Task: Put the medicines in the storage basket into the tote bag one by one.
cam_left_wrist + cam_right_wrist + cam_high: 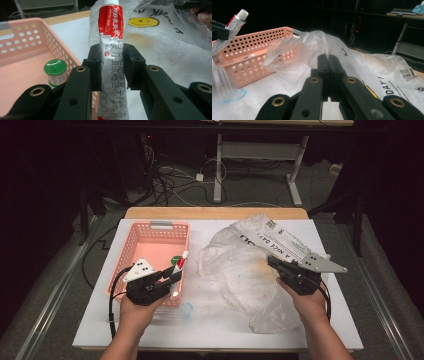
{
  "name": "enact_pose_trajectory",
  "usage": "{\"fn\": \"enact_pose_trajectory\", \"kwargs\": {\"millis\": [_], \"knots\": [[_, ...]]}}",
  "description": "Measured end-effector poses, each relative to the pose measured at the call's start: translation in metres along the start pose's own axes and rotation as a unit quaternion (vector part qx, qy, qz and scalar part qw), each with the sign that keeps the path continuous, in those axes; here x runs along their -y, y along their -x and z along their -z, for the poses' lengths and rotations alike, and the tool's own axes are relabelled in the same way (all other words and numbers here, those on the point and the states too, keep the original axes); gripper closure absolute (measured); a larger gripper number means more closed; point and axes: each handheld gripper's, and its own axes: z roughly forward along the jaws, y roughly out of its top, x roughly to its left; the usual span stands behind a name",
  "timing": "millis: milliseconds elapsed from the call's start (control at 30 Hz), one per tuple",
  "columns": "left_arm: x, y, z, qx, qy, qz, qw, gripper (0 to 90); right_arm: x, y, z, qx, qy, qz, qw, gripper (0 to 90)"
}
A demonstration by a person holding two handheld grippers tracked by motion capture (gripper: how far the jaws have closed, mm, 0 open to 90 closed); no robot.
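The tube is standing upright between the left tool's jaws, above the basket's near right corner; the bag is lying right of it, pinched by the right tool.

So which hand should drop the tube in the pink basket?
Left: its gripper already clamps the red-and-white tube beside the pink plastic basket; the right gripper pinches the clear plastic bag.

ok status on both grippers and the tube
Left gripper shut on tube, at basket edge. Right gripper pinching bag. Green-capped jar in basket.
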Motion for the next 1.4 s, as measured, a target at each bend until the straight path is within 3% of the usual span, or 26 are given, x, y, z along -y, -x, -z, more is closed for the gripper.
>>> {"fn": "enact_pose_trajectory", "kwargs": {"millis": [233, 700, 767, 933, 1400], "knots": [[0.000, 0.012, -0.009, 0.020, -0.003, -0.007, 0.9998, 68.7, -0.001, -0.001, 0.001, -0.001, 0.000, -0.001, 1.0000, 90.0], [-0.002, 0.032, -0.031, 0.039, -0.014, -0.021, 0.9989, 68.7, -0.001, 0.000, 0.001, 0.002, 0.000, 0.004, 1.0000, 90.0], [-0.004, 0.034, -0.036, 0.044, -0.015, -0.031, 0.9984, 68.7, -0.001, 0.000, 0.002, 0.003, -0.001, 0.002, 1.0000, 90.0], [-0.008, 0.039, -0.049, 0.050, -0.016, -0.029, 0.9982, 68.7, -0.001, 0.000, 0.002, 0.003, -0.001, 0.003, 1.0000, 90.0], [-0.017, 0.064, -0.090, 0.067, -0.029, -0.048, 0.9962, 68.7, -0.001, 0.000, 0.001, -0.002, -0.001, 0.004, 1.0000, 90.0]]}}
